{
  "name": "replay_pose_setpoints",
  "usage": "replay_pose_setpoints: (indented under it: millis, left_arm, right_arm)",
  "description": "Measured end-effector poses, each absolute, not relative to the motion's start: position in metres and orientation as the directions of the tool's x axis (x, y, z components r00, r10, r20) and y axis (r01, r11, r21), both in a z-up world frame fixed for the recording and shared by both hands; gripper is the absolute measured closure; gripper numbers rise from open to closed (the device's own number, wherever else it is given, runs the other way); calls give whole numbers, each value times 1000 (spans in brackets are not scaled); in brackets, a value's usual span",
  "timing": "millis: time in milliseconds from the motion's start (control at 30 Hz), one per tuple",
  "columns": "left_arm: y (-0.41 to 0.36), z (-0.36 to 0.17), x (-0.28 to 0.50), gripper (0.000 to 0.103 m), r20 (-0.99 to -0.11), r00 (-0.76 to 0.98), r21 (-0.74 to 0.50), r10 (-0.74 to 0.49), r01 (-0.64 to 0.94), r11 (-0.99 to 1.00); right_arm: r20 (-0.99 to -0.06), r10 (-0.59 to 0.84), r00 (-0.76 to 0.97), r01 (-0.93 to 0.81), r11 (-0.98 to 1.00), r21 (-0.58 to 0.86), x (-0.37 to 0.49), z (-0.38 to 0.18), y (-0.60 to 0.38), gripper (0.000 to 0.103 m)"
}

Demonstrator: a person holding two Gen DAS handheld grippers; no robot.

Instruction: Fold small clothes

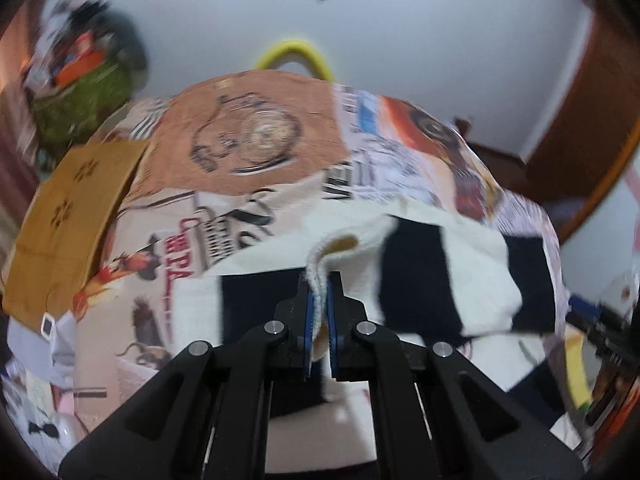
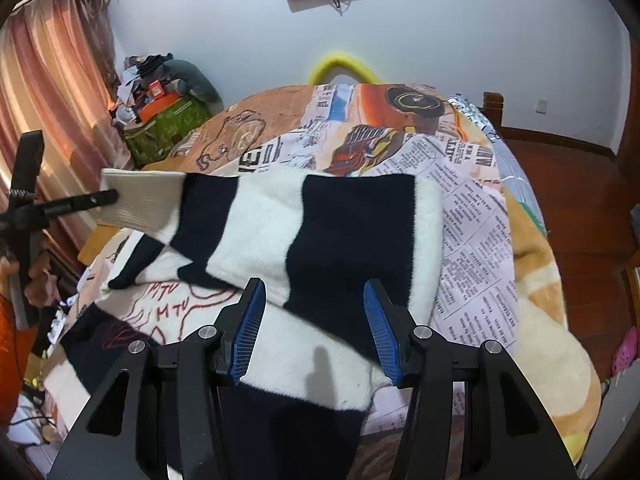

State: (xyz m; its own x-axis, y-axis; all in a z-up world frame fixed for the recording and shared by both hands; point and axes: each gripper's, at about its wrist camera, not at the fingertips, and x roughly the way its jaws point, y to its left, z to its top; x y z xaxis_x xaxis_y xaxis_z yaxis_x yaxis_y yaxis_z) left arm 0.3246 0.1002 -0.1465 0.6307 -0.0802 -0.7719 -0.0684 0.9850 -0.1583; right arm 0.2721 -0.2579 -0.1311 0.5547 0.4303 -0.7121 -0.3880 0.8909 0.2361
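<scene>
A fluffy garment with wide black and white stripes (image 2: 352,232) lies across the bed. My left gripper (image 1: 320,288) is shut on its ribbed cream cuff (image 1: 324,256). In the right wrist view the left gripper (image 2: 108,198) holds that cuff (image 2: 140,200) raised at the far left, with the sleeve stretched out from it. My right gripper (image 2: 314,296) is open, its blue pads (image 2: 250,332) on either side of the garment's near black stripe, just above the fabric.
The bed has a blanket printed with newspaper and cartoon pictures (image 2: 468,208). A brown cardboard piece (image 1: 68,216) lies at its left side. A green box piled with clutter (image 2: 168,120) stands by the pink curtain (image 2: 48,92). A yellow hoop (image 2: 344,66) sticks up behind the bed.
</scene>
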Motion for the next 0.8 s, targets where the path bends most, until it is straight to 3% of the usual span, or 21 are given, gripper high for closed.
replay_pose_setpoints:
  millis: [167,433,500,800]
  left_arm:
    - [149,-151,327,98,-778,619,-248,-105,-150,957]
    - [173,-177,318,98,-820,565,-241,-92,-194,951]
    - [180,-184,311,103,-827,558,-233,-76,-216,948]
    - [205,-212,294,101,-857,510,-224,-69,-249,942]
  right_arm:
    - [-718,400,570,-373,904,207,279,-131,-259,56]
    - [-729,356,584,-363,918,157,300,-136,-252,56]
    - [-732,343,589,-363,921,140,308,-139,-247,56]
    - [-732,357,580,-373,916,151,319,-146,-231,56]
